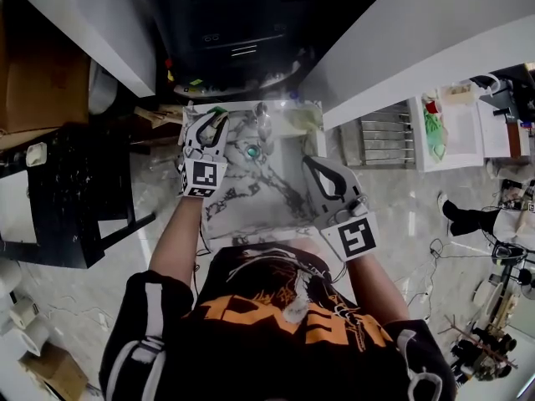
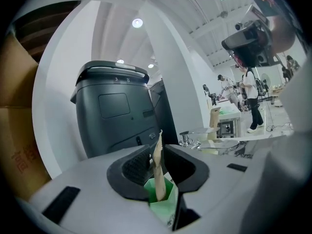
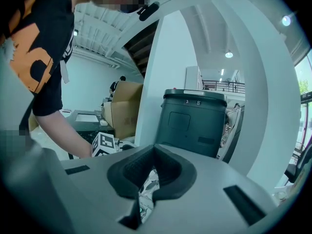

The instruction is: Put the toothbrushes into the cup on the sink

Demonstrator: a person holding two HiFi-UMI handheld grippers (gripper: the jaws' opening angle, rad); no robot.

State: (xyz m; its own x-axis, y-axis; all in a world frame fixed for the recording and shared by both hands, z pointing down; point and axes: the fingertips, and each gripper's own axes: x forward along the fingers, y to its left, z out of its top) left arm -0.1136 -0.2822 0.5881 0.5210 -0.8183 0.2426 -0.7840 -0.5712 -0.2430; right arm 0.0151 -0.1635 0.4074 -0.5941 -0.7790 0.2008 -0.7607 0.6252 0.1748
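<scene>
Jaws on my right gripper, nearest me, are pressed together and empty above the marble sink top. Farther out, my left gripper stands parted around a toothbrush, which I see upright in the green cup at the sink's far left.

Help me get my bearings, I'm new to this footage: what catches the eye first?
A pale toothbrush stands in a green cup between the open jaws of the left hand-held gripper, at the far left corner of the marble-patterned sink top. The right hand-held gripper, shut and empty, hangs over its near right side. A dark grey machine looms beyond the sink.
</scene>
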